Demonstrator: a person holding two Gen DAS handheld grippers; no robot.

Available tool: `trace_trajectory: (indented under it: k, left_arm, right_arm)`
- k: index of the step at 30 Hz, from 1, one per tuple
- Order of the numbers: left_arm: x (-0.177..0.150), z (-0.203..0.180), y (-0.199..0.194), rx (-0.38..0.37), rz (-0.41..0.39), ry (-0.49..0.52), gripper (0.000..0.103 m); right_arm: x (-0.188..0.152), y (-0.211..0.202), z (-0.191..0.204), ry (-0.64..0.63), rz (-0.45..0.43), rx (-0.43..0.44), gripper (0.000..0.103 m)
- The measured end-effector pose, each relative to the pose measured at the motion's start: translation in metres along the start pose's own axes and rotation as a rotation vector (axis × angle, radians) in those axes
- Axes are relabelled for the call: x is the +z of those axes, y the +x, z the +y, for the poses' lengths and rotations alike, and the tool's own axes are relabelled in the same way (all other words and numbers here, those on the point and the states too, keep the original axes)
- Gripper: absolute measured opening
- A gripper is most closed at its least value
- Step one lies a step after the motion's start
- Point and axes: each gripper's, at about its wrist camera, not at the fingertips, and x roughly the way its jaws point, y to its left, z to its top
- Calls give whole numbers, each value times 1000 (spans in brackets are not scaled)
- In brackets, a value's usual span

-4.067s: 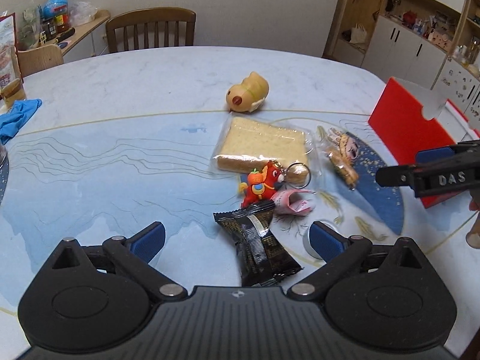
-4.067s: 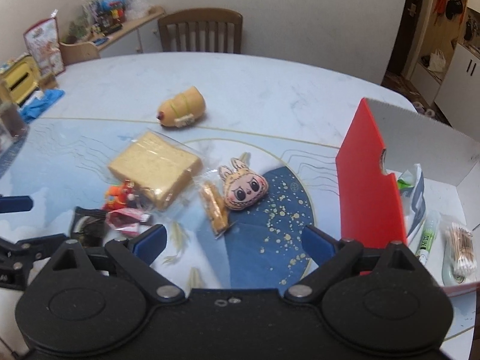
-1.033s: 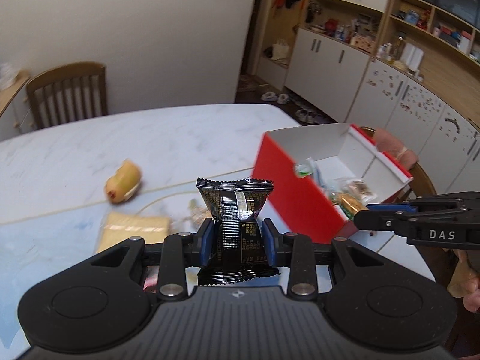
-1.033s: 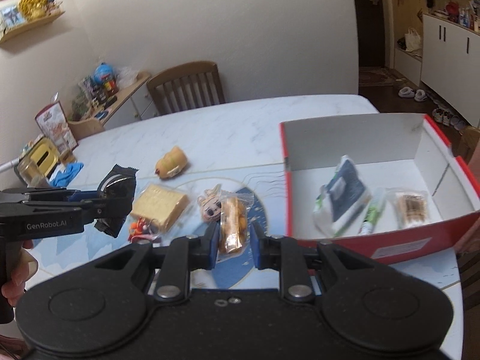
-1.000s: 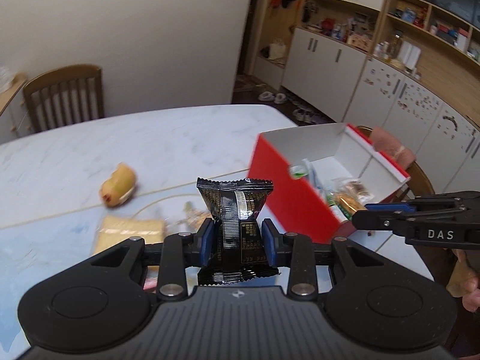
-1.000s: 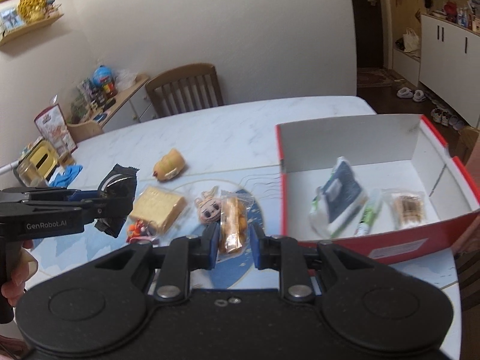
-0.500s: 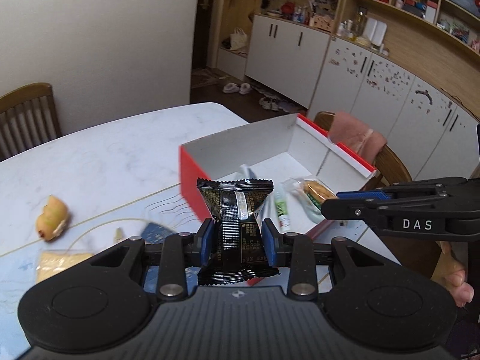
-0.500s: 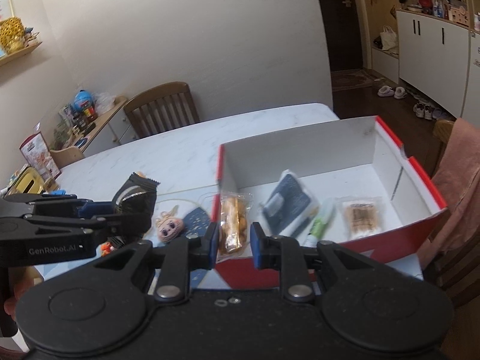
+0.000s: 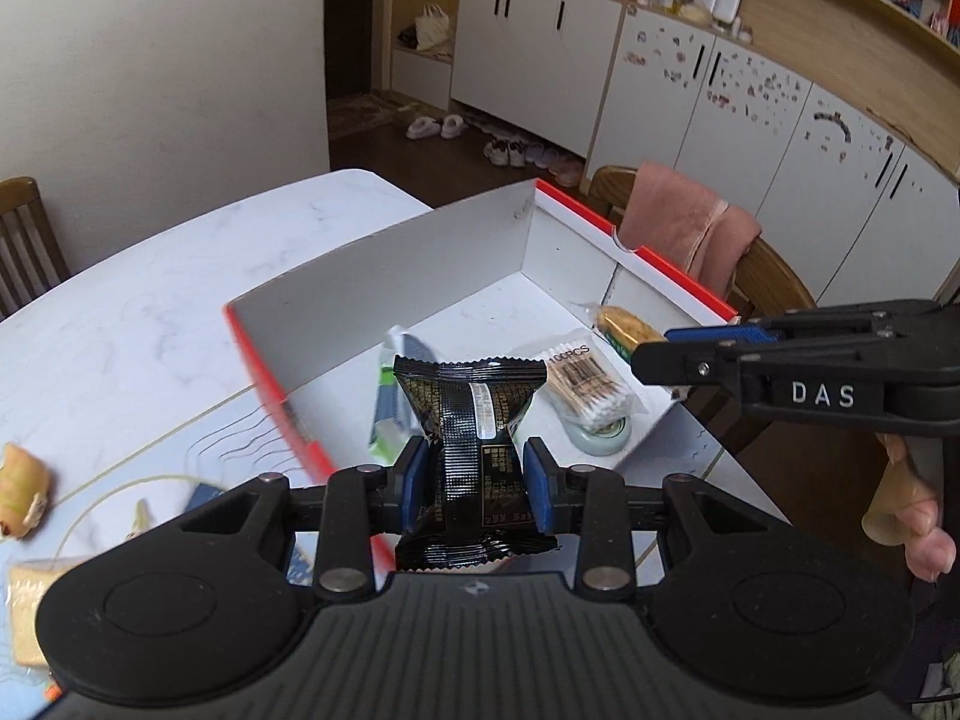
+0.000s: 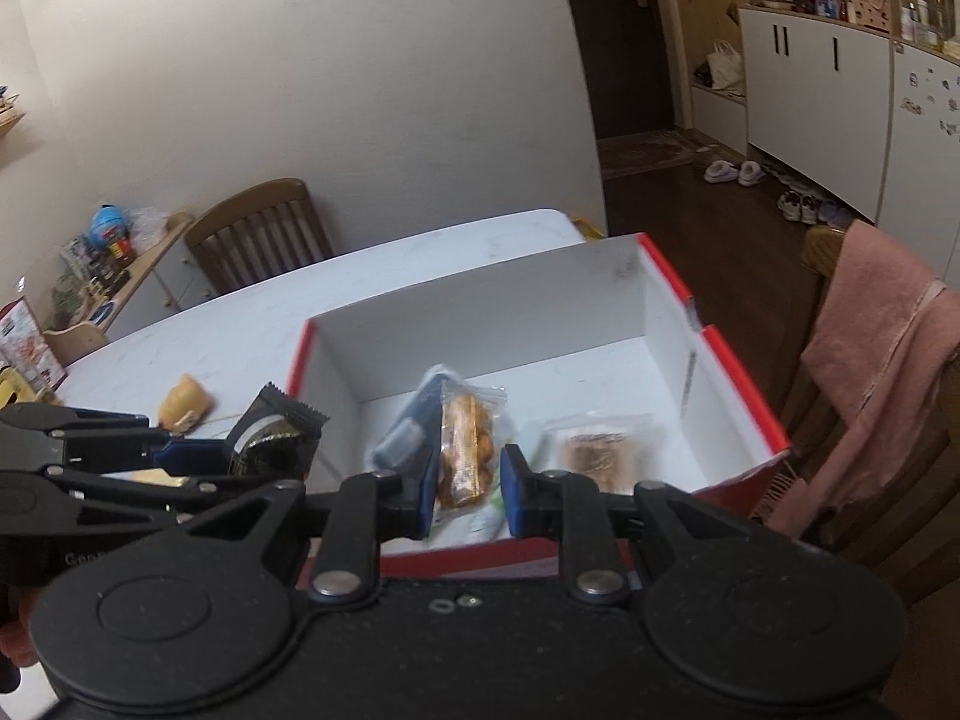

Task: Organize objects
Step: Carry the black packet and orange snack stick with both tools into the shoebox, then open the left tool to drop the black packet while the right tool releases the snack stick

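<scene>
Black packet (image 9: 474, 450): clamped at mid-body in the left tool (image 9: 474, 483), hanging over the near red wall of the box (image 9: 273, 387). Likely light, crinkly and slippery, so a waist grip suits it. Snack pack (image 10: 465, 450): pinched in the right tool (image 10: 465, 492) above the box floor; soft film, contents probably crushable. Beyond: the desk (image 9: 180, 276).

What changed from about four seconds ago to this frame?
Both tongs were open over the table; now the left tongs grip the black packet and the right tongs grip the clear snack bag. Both were lifted off the table and carried to the red box. The cotton swabs lie in the box as before.
</scene>
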Motion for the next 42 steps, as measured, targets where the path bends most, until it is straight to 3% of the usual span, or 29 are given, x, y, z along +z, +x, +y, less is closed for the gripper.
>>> trace_trajectory:
  k: [9,26,42]
  left_arm:
    - [19,-20,47,38,82,66,33]
    - [34,-19,120,83,222,28,33]
    - [35,-15,146,89,357,4,34]
  right_arm:
    - [19,33,-28,-1,45,-28,21]
    - [27,110,-54,-23,188,-81,21]
    - [30,125,-62,-17,256,-84,22]
